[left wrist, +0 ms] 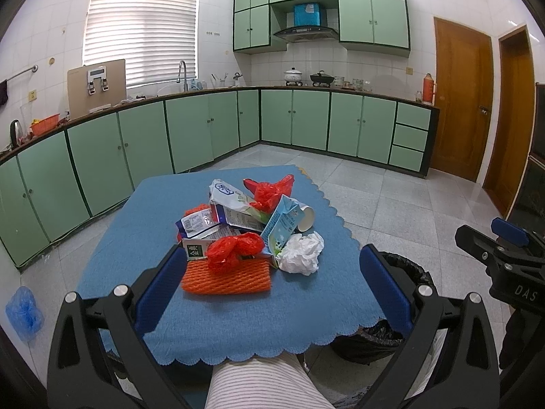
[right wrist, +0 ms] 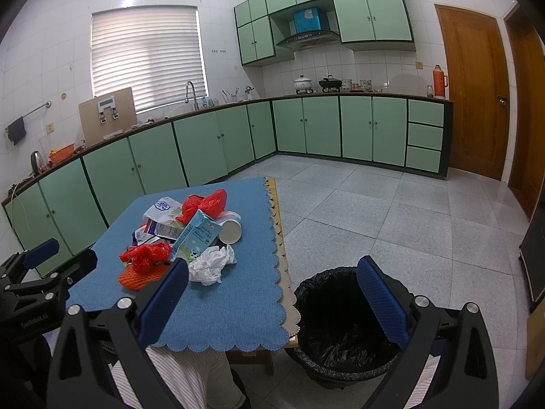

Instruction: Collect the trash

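One heap of trash sits near the middle of the blue tablecloth [left wrist: 143, 238] on a low table. At its near edge lies an orange foam net [left wrist: 227, 277], flat on the cloth, with a crumpled red plastic bag [left wrist: 235, 247] resting on its far side. Just right of that is a wad of white tissue [left wrist: 301, 252], touching a blue milk carton [left wrist: 284, 225] that leans tilted against the pile. Behind the carton a white paper cup [left wrist: 305, 218] lies on its side, mouth toward the camera. A white snack pouch [left wrist: 228, 201] and a second red bag [left wrist: 272, 191] sit at the far side, with smaller wrappers [left wrist: 197, 223] to the left.

The left gripper [left wrist: 272, 279] is spread wide, holding nothing; its blue pads [left wrist: 163, 286] frame the heap from the near side, above the table's near edge and clear of the trash. The right gripper [right wrist: 272, 303] is likewise wide open and empty. Its left finger overlaps the table's near right corner in view, close to the tissue [right wrist: 211, 266], and its right finger shows over the bin [right wrist: 340, 327], a black-lined trash can standing on the tiled floor [right wrist: 391, 211] just beside the table's right edge. Each gripper appears at the edge of the other's view, side by side and level. A striped trouser knee [left wrist: 265, 381] shows below the cloth's scalloped hem.
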A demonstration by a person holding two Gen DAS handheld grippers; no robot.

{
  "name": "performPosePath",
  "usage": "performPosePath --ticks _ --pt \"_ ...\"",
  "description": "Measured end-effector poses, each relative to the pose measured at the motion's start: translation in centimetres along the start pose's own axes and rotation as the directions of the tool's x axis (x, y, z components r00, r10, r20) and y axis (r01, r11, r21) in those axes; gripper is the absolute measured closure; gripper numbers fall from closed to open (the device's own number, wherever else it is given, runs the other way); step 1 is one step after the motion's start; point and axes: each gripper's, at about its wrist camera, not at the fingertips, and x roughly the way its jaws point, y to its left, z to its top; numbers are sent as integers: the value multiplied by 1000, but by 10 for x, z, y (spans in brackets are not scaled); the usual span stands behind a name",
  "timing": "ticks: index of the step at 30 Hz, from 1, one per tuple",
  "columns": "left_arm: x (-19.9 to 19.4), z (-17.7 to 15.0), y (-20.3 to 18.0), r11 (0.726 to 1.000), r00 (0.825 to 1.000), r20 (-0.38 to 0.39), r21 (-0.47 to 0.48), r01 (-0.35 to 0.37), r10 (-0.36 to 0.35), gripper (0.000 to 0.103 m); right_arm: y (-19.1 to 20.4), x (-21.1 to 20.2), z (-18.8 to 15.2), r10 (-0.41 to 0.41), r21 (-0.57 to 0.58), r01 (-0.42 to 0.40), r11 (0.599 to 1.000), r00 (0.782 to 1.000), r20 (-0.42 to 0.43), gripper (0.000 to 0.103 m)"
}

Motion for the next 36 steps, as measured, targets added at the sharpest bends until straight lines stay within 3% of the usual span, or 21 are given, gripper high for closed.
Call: performPosePath --ticks 36 --pt "-2 3 3 1000 1000 -1 3 -2 2 5 -4 1 0 2 5 -2 1000 1000 -2 6"
